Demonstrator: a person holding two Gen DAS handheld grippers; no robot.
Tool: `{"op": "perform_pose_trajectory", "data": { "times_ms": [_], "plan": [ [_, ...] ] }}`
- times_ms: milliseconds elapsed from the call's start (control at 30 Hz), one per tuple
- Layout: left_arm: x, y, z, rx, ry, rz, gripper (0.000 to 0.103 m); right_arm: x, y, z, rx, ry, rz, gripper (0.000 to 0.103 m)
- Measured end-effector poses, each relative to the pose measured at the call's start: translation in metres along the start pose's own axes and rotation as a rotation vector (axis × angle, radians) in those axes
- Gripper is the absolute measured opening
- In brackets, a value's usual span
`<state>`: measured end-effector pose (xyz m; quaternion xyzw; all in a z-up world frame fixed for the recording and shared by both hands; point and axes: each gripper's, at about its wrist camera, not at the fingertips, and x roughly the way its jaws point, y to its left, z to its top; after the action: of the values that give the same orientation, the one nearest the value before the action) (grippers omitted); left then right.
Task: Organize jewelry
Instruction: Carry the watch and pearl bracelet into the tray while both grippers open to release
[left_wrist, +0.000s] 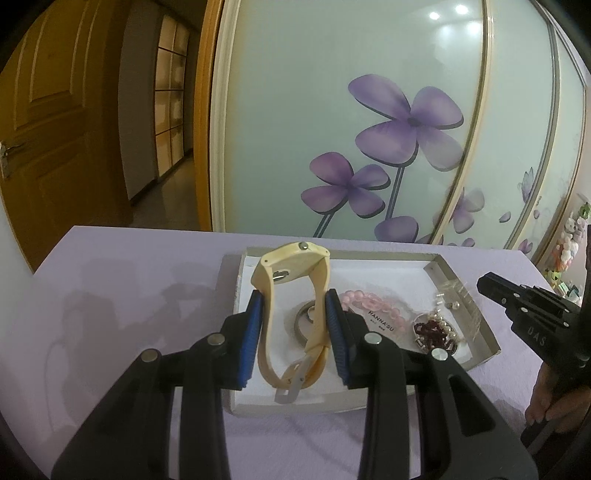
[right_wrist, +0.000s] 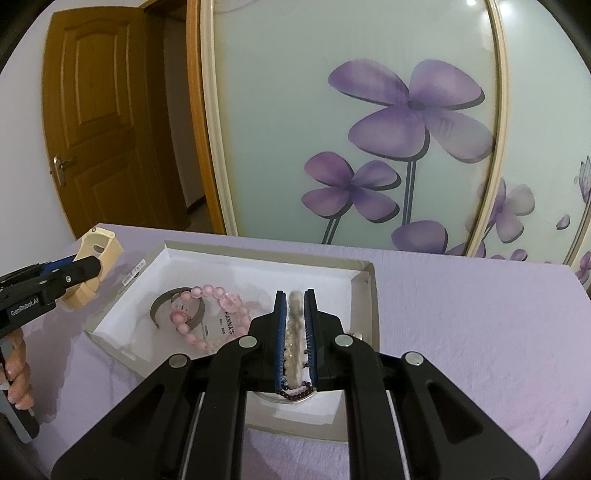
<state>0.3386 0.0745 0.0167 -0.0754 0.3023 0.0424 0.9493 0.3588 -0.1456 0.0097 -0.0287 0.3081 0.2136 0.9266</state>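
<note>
Sliding wardrobe panels (left_wrist: 369, 110) painted with purple flowers are filling the wall behind, and a lilac-covered table (left_wrist: 129, 277) is standing in front of them with a brown door (right_wrist: 96, 122) off at about ten o'clock. On the cloth a shallow white box (right_wrist: 258, 266) is lying open, serving as the tray for the jewelry.

Toward the box's nine o'clock side, the left gripper (left_wrist: 295, 321) is clamping a cream watch (left_wrist: 291, 280) by its two strap halves, the case standing up at twelve o'clock above the pads and the buckle end hanging down at six. It looks light and its strap springy, so it may twist or spring out if squeezed at the strap; gripping nearer the stiff case would probably steady it.

Over the box's three o'clock side, the right gripper (right_wrist: 294, 332) is pinching a pale, fuzzy-looking strand (right_wrist: 294, 325), with dark red beads (right_wrist: 295, 393) draping below at six o'clock. That piece looks limp and slippery, likely to slide or tangle.

Inside the box, a pink bead bracelet (right_wrist: 207, 317) is curling beside a dark open bangle (right_wrist: 177, 306) at its nine o'clock, both loose and rigid enough to lift by one side.
</note>
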Motion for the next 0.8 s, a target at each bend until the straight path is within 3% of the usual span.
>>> {"op": "perform_pose_trajectory", "data": {
  "times_ms": [167,800],
  "plan": [
    [0.005,-0.003,-0.001,0.007,0.008,-0.004,0.034,0.002,-0.003,-0.002,0.007,0.004,0.001,0.030],
    [0.041,-0.024,0.004,0.044,0.052,-0.034,0.035,0.003,-0.004,-0.005,0.006,0.018,0.014,0.031]
  ]
}}
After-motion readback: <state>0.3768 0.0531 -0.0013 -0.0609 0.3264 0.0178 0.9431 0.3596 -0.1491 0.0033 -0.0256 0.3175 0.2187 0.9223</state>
